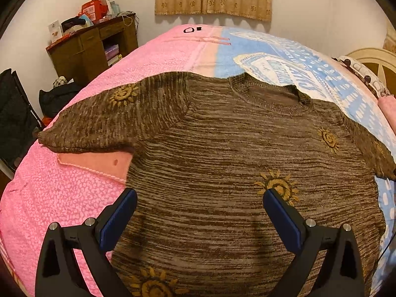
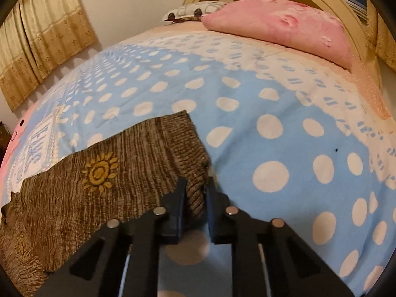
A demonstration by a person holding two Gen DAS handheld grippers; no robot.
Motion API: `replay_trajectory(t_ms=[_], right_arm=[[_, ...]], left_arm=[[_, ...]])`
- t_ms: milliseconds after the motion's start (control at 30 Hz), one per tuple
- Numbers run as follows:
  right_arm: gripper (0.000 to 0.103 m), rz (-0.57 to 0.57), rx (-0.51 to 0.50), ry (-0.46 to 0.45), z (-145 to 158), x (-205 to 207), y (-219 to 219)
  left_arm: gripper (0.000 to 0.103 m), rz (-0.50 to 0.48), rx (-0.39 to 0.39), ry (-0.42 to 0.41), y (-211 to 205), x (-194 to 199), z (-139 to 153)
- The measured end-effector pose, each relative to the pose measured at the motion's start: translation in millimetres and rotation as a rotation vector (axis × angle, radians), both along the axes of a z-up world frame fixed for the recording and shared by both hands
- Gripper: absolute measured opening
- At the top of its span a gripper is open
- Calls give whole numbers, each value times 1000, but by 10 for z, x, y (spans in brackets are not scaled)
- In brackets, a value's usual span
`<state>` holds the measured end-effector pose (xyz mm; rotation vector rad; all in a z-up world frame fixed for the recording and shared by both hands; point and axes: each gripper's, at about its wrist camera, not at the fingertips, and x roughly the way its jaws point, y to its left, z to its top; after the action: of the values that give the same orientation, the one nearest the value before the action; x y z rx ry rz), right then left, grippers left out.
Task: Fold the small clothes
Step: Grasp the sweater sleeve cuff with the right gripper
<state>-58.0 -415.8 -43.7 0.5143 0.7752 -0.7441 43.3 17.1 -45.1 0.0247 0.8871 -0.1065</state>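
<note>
i read the brown knit sweater (image 1: 222,148) as lying flat and face up across the bed (image 2: 272,133), body spread, both sleeves out to the sides; no fold is visible yet, so the task is at its first step. my right gripper (image 2: 195,185) is closed on the ribbed cuff (image 2: 195,173) of the sleeve on my right, the fabric pinched between the blue pads. my left gripper (image 1: 199,198) hangs over the lower body of the sweater with its jaws wide apart, holding nothing. remaining work, by my estimate: bring both sleeves inward, then fold the body. containers: none on the bed; a wooden desk (image 1: 94,47) by the wall carries mixed clutter i cannot identify.
</note>
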Motion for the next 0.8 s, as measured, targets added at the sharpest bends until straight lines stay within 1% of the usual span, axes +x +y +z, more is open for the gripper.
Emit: replay_trajectory(t_ms=[100,200,267,333,400,433,533,633,700,733,800], right_arm=[[15,15,23,-17,105,24,29],[15,31,-13,-38,301,111,186],[15,74,-42,-48,461,217,348],[15,133,-58,-64,608,363,549],[15,186,-68,-99,759,470,763],[15,238,-68,-125,859,541,930],[15,367,-90,-165,1029,739,1430],[15,489,-90,-202,1085,907,1950],[15,568,-75,-220,1042,1020,2337],[15,615,-73,-221,968,1106,2589],[15,663,-88,-206,802,1234,2890]], left_arm=[[102,17,-16,-10,104,-13,41],[102,41,-42,-16,213,-18,70],[102,57,-58,-17,283,-20,85],[102,65,-70,-17,335,-24,93],[102,71,-76,-23,386,-34,100],[102,79,-78,-26,419,-33,100],[102,98,-99,-24,504,-17,93],[102,116,-121,-21,584,3,65],[102,121,-129,-16,623,20,42],[102,122,-129,-13,643,27,27],[102,124,-120,-14,673,33,9]])
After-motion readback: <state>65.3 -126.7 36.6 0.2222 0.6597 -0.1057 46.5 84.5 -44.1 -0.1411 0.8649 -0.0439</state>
